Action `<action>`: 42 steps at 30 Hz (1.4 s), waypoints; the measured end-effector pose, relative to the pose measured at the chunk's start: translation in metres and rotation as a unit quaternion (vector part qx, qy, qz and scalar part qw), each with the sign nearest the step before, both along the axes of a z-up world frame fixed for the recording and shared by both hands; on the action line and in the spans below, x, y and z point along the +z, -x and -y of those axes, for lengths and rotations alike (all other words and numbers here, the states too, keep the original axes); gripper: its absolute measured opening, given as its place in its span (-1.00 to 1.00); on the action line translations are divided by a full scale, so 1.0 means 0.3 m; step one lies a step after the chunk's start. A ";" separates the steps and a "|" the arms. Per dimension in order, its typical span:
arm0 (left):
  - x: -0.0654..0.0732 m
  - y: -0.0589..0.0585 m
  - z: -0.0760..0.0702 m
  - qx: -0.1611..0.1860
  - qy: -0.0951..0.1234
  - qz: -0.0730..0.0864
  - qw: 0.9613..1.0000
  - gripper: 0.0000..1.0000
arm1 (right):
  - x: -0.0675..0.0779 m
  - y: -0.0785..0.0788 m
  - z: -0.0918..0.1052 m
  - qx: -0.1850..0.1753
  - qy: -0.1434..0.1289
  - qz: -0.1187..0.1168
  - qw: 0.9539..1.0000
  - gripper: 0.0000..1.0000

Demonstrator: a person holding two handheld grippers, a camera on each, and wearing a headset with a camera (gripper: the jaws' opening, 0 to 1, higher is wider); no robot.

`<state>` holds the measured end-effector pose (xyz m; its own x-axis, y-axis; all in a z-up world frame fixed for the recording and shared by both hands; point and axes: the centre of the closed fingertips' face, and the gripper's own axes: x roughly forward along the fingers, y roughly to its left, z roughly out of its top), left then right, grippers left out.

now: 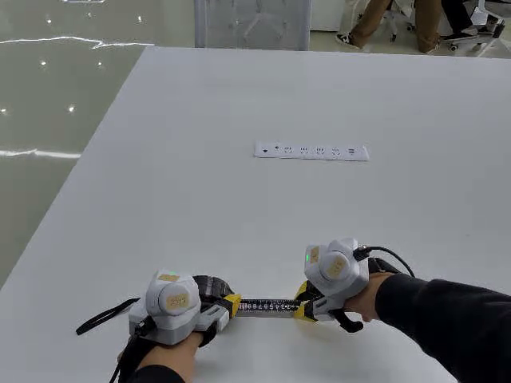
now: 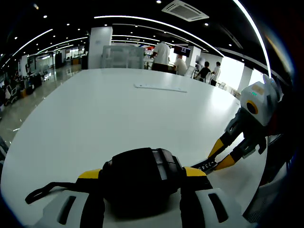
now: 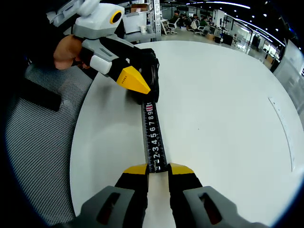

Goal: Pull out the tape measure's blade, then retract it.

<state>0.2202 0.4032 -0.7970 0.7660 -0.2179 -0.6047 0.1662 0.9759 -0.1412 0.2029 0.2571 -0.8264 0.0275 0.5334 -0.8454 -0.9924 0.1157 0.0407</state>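
Near the front edge of the white surface [image 1: 239, 207], the tape measure [image 1: 214, 289] is held between the two grippers. Its black case [image 2: 140, 178] is clamped between the yellow-tipped jaws of the left gripper [image 2: 142, 172], and its black wrist strap [image 1: 104, 317] is laid out on the surface to the left. From the case, a short run of the blade [image 3: 153, 135] is stretched flat along the surface, its printed numerals readable in the right gripper view. The blade's free end is pinched by the right gripper [image 3: 157, 169], whose jaws are closed together on it. The two grippers are set near each other, parted by the exposed length of blade. Farther across the surface, well apart from the grippers, a white power strip [image 1: 311, 151] is seen lying flat.
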 end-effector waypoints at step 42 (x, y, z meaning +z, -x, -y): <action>0.005 0.004 -0.001 -0.004 0.018 -0.002 1.000 0.19 | 0.003 0.000 -0.141 -0.005 -0.024 0.000 1.000 -0.76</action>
